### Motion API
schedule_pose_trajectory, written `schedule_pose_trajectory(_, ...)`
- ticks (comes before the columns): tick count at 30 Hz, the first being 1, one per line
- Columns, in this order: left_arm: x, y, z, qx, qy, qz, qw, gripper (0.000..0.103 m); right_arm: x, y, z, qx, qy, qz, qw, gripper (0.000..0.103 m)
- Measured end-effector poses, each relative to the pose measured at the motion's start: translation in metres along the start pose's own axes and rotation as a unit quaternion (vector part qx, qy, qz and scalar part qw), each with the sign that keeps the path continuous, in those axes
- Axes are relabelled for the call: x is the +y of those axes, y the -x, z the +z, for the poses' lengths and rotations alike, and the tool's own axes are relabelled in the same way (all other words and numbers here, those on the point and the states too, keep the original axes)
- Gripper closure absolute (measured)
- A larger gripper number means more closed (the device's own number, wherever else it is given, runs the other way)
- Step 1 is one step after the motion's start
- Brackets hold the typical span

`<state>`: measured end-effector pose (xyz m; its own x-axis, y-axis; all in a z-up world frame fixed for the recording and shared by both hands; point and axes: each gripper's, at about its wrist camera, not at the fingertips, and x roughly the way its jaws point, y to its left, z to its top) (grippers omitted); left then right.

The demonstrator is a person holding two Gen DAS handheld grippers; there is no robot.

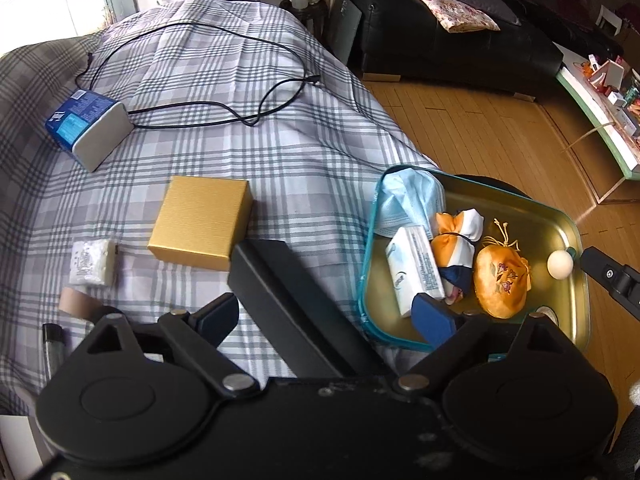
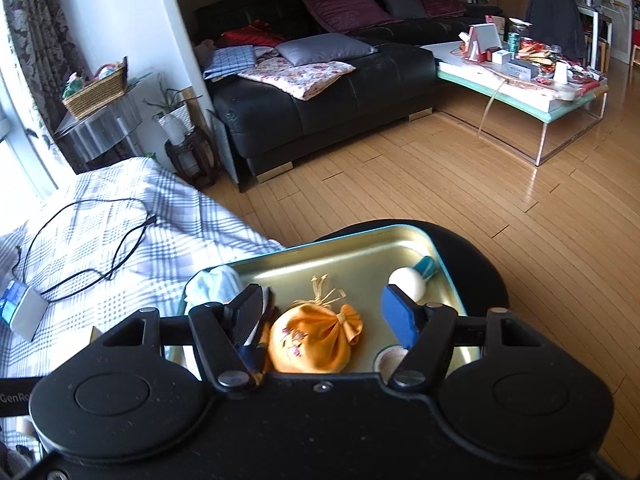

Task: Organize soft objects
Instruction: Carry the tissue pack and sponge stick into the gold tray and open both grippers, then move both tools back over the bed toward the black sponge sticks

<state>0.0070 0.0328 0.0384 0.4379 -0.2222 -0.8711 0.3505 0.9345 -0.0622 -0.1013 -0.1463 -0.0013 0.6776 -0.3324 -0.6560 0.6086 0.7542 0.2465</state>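
Left wrist view first. The left gripper [image 1: 326,314] is seen spread wide with nothing between its fingers, hanging over the checked bedcover [image 1: 240,92] at the near edge of the tin tray [image 1: 532,208]. The tray is found at the right, beside the bed's edge, and in it the soft things are gathered: a blue face mask [image 1: 404,200] bunched at the far left corner, a white tissue pack [image 1: 416,270] just in front of it, an orange and white cloth bundle [image 1: 456,236] touching the pack, and an orange embroidered pouch [image 1: 500,280] right beside that. A white ball [image 1: 560,265] is seen against the tray's right wall. Left out on the bedcover are a gold box [image 1: 202,222], a small white packet [image 1: 92,262], a blue and grey box [image 1: 86,128] and a black cable [image 1: 208,76]. A long black bar [image 1: 288,300] is laid across the cover between the fingers.

Over to the right wrist view. The right gripper [image 2: 324,314] is held part-way apart above the same tray [image 2: 360,248], and the orange pouch [image 2: 316,340] is framed between its fingers; whether the pads press on it cannot be told, as clear gaps seem to show on both sides. The white ball [image 2: 408,282] is seen just beyond the blue finger [image 2: 398,316], and the mask [image 2: 214,284] is tucked at the tray's left corner.
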Motion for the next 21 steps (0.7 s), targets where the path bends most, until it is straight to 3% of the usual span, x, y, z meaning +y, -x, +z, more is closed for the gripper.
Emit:
schedule_pose_trajectory(12,0.103,0.05,-0.031,-0.029,0.081,0.054,0.9948,0.002,0.073,0.023,-0.024,0.012,0.086,0.057,0.995,0.039)
schedule_pose_trajectory(21,0.195,0.096,-0.063,-0.046,0.173,0.129,0.9754,0.001,0.141,0.044,-0.053,0.025,0.167,0.105,0.98,0.039)
